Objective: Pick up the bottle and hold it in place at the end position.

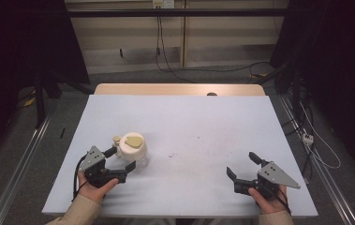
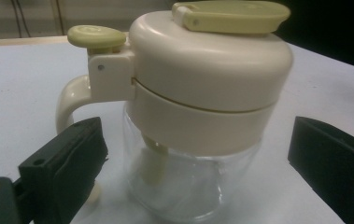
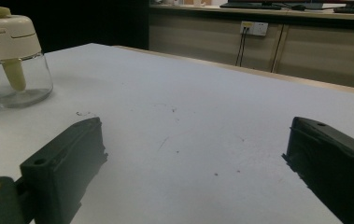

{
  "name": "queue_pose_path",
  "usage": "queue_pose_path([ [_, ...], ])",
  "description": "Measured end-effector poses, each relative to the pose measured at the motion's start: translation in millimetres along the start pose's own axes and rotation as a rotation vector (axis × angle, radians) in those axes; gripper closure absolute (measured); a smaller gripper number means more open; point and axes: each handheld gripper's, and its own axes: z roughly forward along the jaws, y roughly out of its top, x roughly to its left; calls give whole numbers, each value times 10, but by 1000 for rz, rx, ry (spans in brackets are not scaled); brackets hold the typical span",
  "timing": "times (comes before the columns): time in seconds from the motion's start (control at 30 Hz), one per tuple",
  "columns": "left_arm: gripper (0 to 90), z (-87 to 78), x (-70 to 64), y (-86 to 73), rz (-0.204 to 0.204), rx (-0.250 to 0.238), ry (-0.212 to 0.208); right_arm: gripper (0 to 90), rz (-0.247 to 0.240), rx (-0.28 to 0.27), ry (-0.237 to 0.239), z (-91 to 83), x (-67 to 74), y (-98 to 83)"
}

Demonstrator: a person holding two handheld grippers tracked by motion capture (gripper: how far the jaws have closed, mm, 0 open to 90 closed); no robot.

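A white table (image 1: pixel 189 136) spreads under the high view, with a wooden edge at its far side and grey floor, cables and dark stands around it. That view alone takes in both of the person's hands at the near edge, well apart. The left gripper (image 1: pixel 121 159) sits at the near left with its jaws spread wide, one to each side of a small jug (image 1: pixel 133 147); neither jaw touches it. The right gripper (image 1: pixel 243 164) rests at the near right, jaws likewise spread, with bare table between them.

The left gripper view adds detail that the high view lacks: the jug (image 2: pixel 198 116) has a clear glass body, a cream dome-shaped top, a pale green flip lid (image 2: pixel 233 16), a round green button (image 2: pixel 95 37) above the curved cream handle (image 2: pixel 69 100), and a pale green stem inside the glass. It stands upright between the two black jaws, with a gap on each side.

The right gripper view shows the jug (image 3: pixel 13 60) farther off at upper left, plus a wall socket (image 3: pixel 254 28) on the cabinet behind.
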Motion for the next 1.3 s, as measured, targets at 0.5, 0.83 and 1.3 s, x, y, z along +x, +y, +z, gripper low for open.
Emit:
queue_pose_path([
  [0.5,37,266,-94,27,20,23,63,42,2,4,7,3,6,-3],
  [0.83,31,394,-144,35,32,12,110,43,4,5,12,8,5,-3],
  [1.3,33,496,-183,39,13,-6,153,43,6,2,12,9,5,-1],
])
